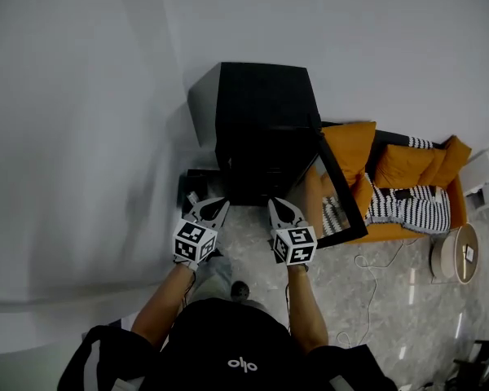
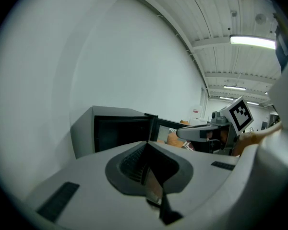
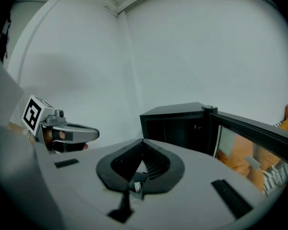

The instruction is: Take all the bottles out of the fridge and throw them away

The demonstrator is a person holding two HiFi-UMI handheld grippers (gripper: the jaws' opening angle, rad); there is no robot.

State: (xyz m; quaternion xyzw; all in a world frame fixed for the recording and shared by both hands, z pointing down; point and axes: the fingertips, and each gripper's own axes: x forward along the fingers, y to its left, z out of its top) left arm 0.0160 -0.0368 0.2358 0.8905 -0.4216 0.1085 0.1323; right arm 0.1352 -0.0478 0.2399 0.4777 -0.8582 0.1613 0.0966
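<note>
The left hand-held gripper [image 2: 147, 144] has its two grey jaws drawn together, tips meeting, with nothing between them. The right hand-held gripper [image 3: 143, 143] is likewise closed tip to tip and carries nothing. The person holds the two side by side, near each other but apart, each aimed slightly downward at the mouth of the small black box-shaped fridge [image 1: 265, 108]. That pose suits either a reach into the fridge or a look at what it holds.

The fridge stands on the grey marbled floor [image 1: 375, 300], close to the white wall. Its black-framed glass door [image 3: 252, 127] is swung wide to the right, which leaves the opening free for both hand-held grippers. The inside is dark and no bottle shows in any view. This fits bottles sitting deep in the shadow as well as a fridge already cleared. A low dark thing [image 1: 197, 179] sits on the floor just left of the fridge, and what it is cannot be told.

Beyond the door lies an orange sofa [image 1: 391, 233] with a black-and-white striped throw [image 1: 411, 210].

Counted: two hand-held grippers, one fridge, one open door, no visible bottles
</note>
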